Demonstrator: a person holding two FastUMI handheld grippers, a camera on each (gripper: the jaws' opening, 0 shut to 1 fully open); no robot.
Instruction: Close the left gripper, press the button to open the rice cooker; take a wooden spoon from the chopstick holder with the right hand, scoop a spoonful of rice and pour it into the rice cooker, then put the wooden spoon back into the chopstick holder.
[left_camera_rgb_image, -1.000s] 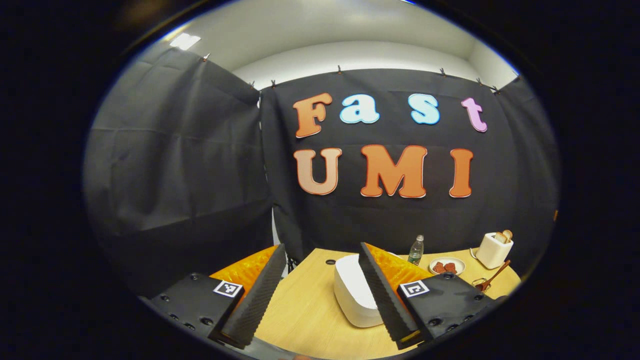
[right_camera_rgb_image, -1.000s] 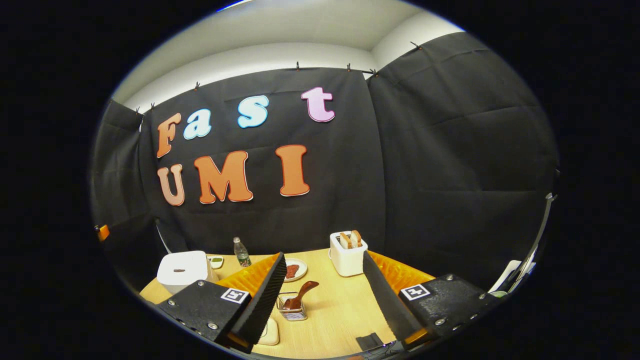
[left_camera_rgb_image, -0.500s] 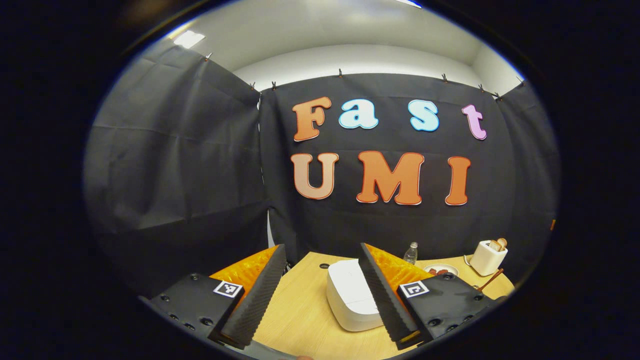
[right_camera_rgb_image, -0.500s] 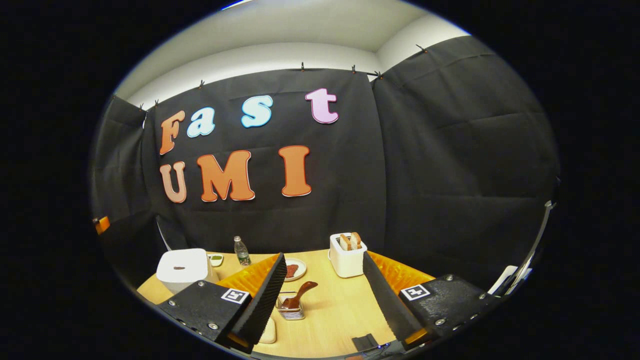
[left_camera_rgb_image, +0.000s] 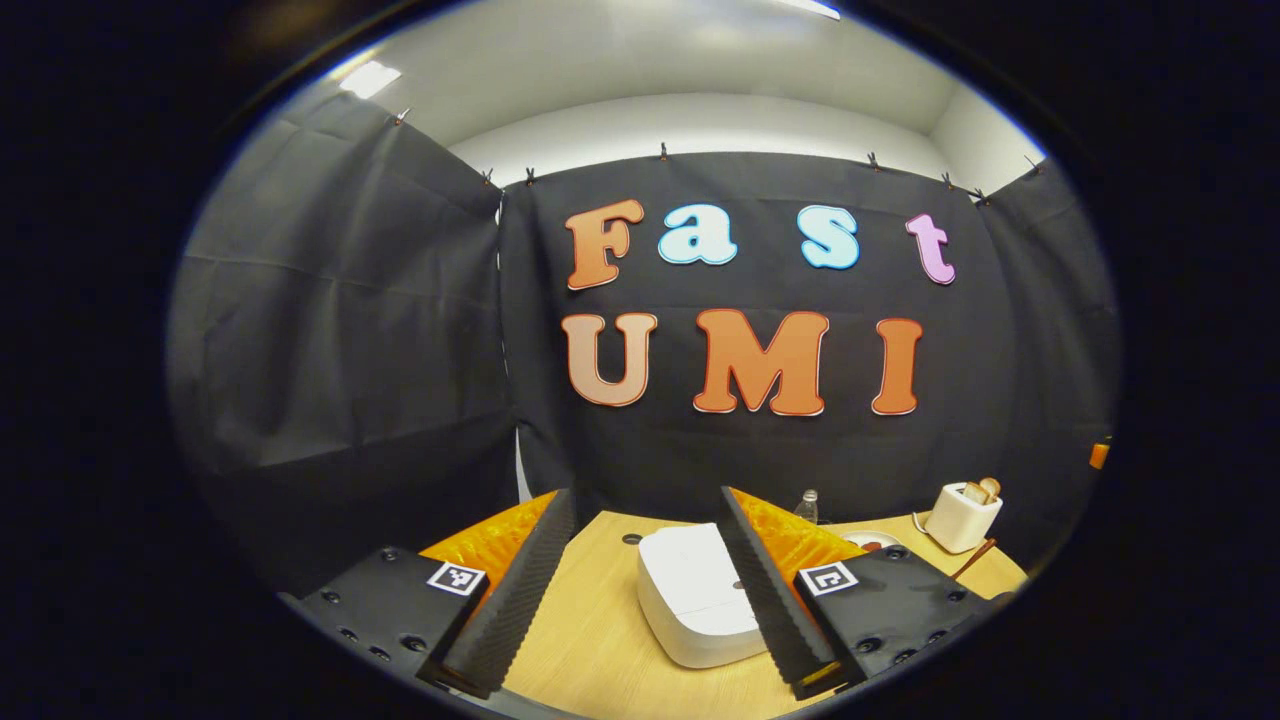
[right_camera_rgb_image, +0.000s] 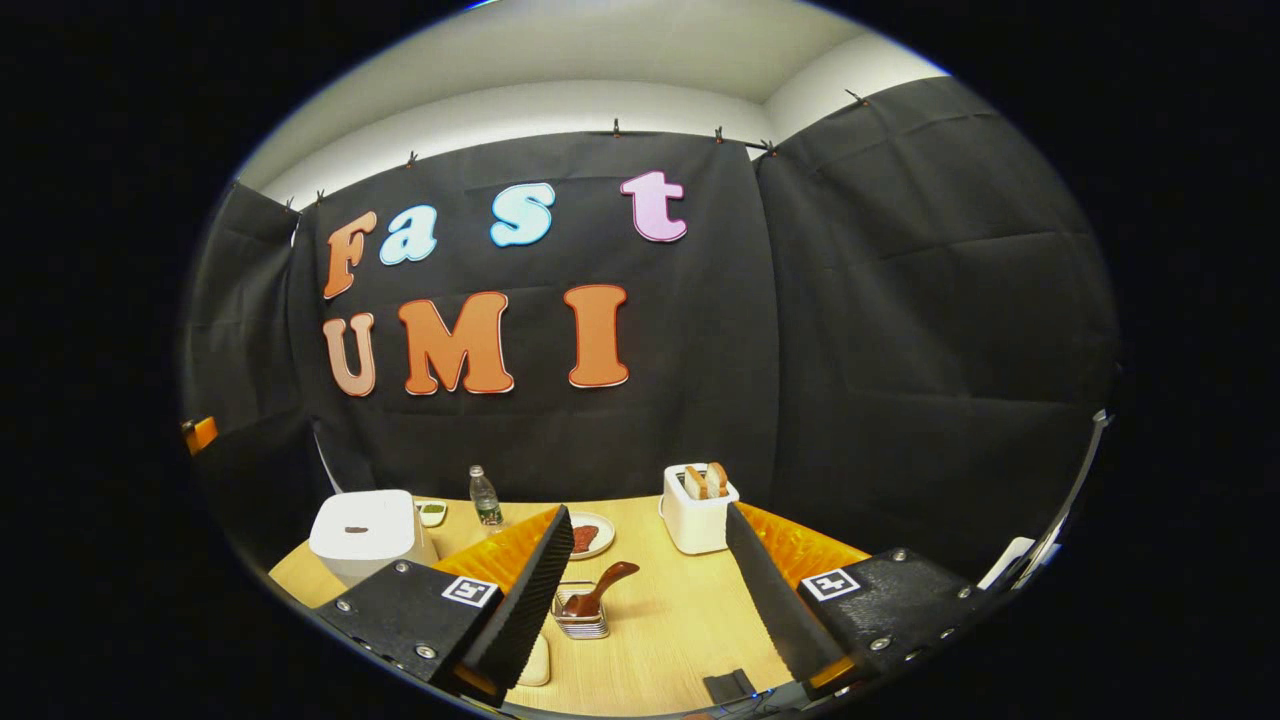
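My left gripper (left_camera_rgb_image: 645, 600) hangs above the pale wooden table (left_camera_rgb_image: 590, 640) with its two ribbed fingers spread wide apart and nothing between them but air; through the gap I see the white, rounded rice cooker (left_camera_rgb_image: 690, 605) with its lid down, sitting on the table just ahead and partly hidden behind my right-hand finger; beyond it stands a small clear plastic bottle (left_camera_rgb_image: 806, 506), and further right a white toaster with bread slices in its slots (left_camera_rgb_image: 961, 514).

My right gripper (right_camera_rgb_image: 645, 600) is likewise gaping, empty, held over the same table (right_camera_rgb_image: 670, 620); framed between its fingers is the small wire chopstick holder (right_camera_rgb_image: 583, 622), with the brown wooden spoon (right_camera_rgb_image: 597, 594) leaning in it, bowl end up and tilted to the right; the rice cooker (right_camera_rgb_image: 365, 533) sits well off to the left, a dark mark on its closed lid; between them I see the bottle (right_camera_rgb_image: 485, 498), a small dish of something green (right_camera_rgb_image: 432, 513) and a white plate of reddish food (right_camera_rgb_image: 590, 536); the toaster (right_camera_rgb_image: 699, 506) stands behind the holder, near the wall.
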